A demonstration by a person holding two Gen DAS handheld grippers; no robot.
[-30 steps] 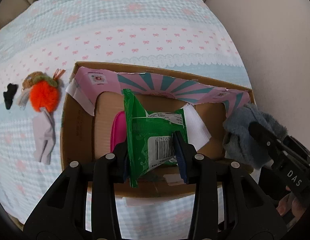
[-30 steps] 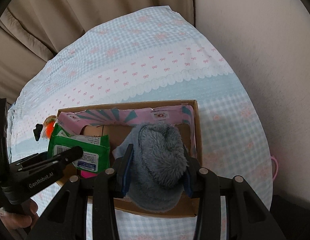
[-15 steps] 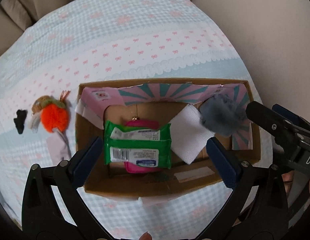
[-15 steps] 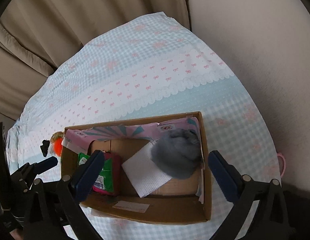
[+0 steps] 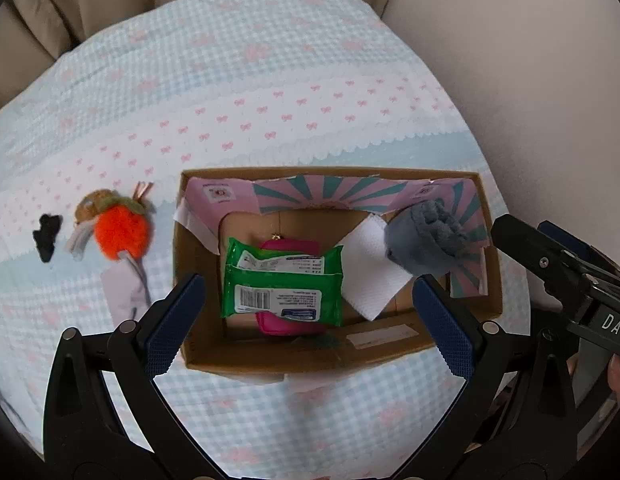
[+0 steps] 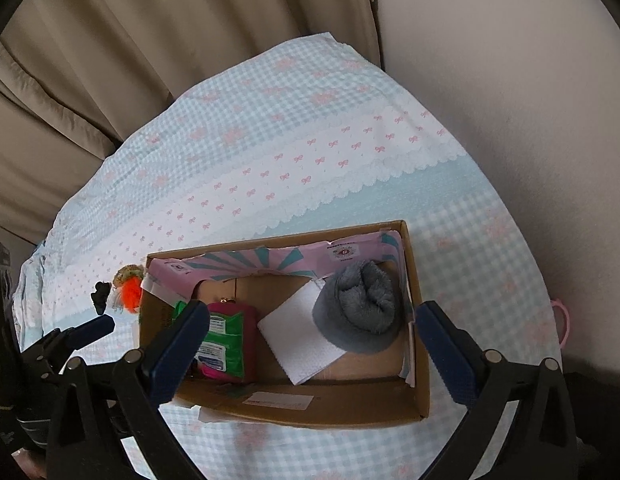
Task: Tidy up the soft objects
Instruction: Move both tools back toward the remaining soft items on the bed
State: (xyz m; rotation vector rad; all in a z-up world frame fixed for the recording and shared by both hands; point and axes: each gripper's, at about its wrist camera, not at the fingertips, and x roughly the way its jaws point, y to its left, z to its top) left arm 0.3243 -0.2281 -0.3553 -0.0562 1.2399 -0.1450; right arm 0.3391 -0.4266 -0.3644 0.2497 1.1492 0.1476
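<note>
Hiding under the green wipes pack (image 5: 284,280), a pink pouch (image 5: 288,246) shows only its top and bottom edges inside the cardboard box (image 5: 294,354). Grey fuzzy sock roll (image 5: 428,236) sits in the box's right corner, partly over a white quilted tissue (image 5: 370,268). Pink-and-teal printed flaps line the far wall. Left gripper (image 5: 306,318) and right gripper (image 6: 312,352) both spread wide, nothing held, above the box. Outside left on the gingham cloth (image 5: 270,92): orange pompom toy (image 5: 120,230), small black scrap (image 5: 46,236), hard to identify, and a pale lilac cloth (image 5: 126,288), partly cut by the finger.
</note>
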